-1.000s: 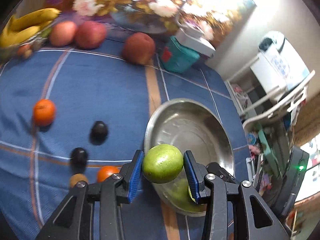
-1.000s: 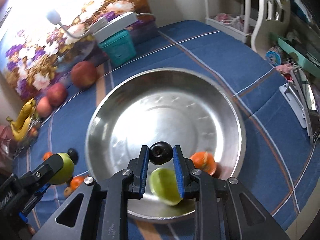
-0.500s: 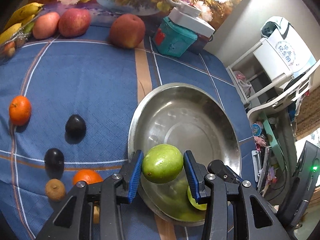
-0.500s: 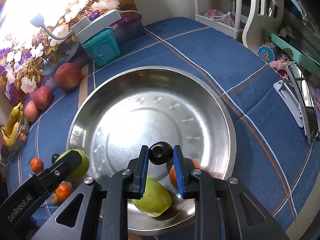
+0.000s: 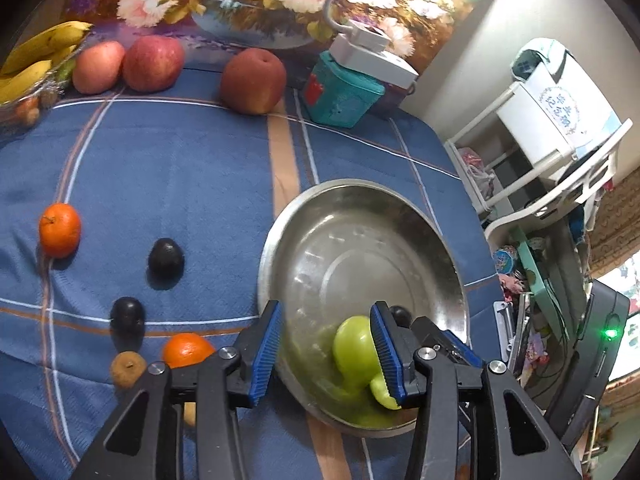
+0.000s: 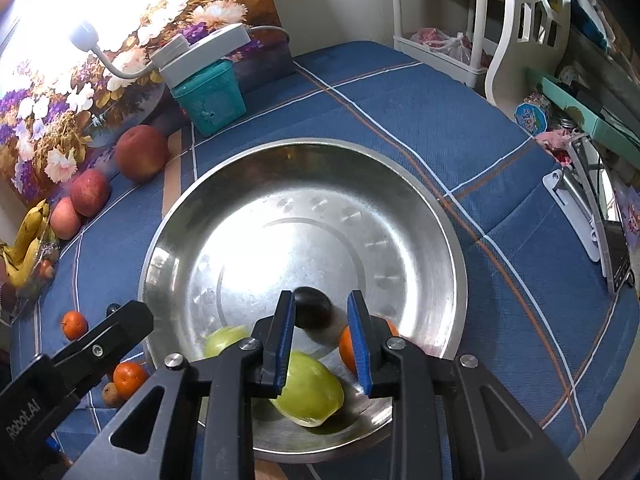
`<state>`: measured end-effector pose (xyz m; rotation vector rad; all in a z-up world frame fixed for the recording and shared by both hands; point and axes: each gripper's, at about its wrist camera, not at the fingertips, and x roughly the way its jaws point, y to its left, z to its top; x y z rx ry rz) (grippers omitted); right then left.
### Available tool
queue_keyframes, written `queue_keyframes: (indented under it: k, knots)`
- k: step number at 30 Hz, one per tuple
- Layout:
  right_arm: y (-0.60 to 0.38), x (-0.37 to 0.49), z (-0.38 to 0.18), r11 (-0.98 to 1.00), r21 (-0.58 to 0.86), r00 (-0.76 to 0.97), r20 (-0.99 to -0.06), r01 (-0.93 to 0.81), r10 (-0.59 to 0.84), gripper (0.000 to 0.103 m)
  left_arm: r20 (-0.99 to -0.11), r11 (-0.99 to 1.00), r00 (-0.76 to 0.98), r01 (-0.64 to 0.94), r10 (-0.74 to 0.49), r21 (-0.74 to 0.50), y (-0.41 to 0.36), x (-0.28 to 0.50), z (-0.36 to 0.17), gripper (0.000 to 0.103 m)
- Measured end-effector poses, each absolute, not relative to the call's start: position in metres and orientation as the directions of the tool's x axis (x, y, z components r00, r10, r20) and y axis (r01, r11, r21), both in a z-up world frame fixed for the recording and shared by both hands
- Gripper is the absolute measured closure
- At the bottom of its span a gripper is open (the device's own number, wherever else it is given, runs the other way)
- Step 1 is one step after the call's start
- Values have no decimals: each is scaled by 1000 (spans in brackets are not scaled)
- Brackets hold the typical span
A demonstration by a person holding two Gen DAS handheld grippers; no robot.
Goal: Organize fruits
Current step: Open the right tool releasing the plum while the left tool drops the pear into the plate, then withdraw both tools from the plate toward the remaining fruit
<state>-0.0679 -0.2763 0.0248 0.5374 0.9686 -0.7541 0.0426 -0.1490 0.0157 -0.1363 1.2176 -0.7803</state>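
The green fruit that was clamped in the left gripper (image 5: 326,350) a second ago is now dropping free into the bowl (image 5: 360,216); it is showing as a blurred green shape (image 5: 354,346) low in the left wrist view, against the right-hand blue pad. The left jaws are opening, with nothing pressed between the pads. In the right wrist view the same fruit is appearing as a pale blur (image 6: 226,338) at the lower left of the bowl (image 6: 420,196), beside the left gripper's black finger (image 6: 116,322).

The right gripper (image 6: 322,334) is also letting go: its jaws are opening, and the plum (image 6: 312,308) that it was pinching earlier is now sitting between the pad tips, touching the left pad and clear of the right one. Whether it is resting on the bowl floor cannot be told.

Another green fruit (image 6: 310,390) is lying at the bottom of the bowl under the right gripper, and an orange (image 6: 348,346) is peeking out behind the right pad.

On the blue cloth (image 5: 180,168), left of the bowl in the left wrist view, two oranges (image 5: 60,230) (image 5: 186,350), two plums (image 5: 166,258) (image 5: 127,314) and a small brown fruit (image 5: 128,368) are waiting. Three apples (image 5: 254,80) (image 5: 152,62) (image 5: 98,66) and bananas (image 5: 36,56) are lining the upper left edge, with a teal box (image 5: 342,96) at upper centre.
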Motion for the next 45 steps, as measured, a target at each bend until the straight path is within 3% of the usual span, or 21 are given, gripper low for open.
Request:
queue_keyframes:
  k: [2,6,8,11,13,18,21,25,34,45]
  knots:
    - [-275,-68,27,633,71,352,-876,771,-330,55,-797,753,133,447,-589,-482,-142,45,16,45]
    - [-273,-67,31,644,62,353,-873,763,-335,47,-810,783,155,409,-565,-468,-129,50,16,24]
    - [-270,-67,33,651,57,358,-869,757,-340,35,-819,802,173,388,-547,-454,-121,52,16,11]
    - [-265,-66,37,666,55,370,-863,744,-343,31,-837,842,220,347,-502,-414,-104,56,19,0]
    - [-260,-65,40,678,51,379,-859,733,-345,22,-849,867,250,322,-465,-380,-93,58,19,0]
    - [-245,-64,44,702,52,400,-850,711,-342,21,-878,921,321,278,-355,-271,-69,60,19,0]
    - [-235,-63,47,713,43,406,-845,700,-348,7,-884,950,384,260,-266,-173,-57,58,22,0]
    - [-223,-61,51,719,29,413,-834,694,-365,6,-868,965,460,250,-186,-74,-50,56,26,0]
    - [-199,-52,50,769,7,424,-837,639,-345,6,-855,970,502,245,-127,-1,-32,48,39,0]
    - [-162,-40,55,843,-44,461,-821,537,-336,6,-851,994,523,105,-39,19,-2,55,49,0]
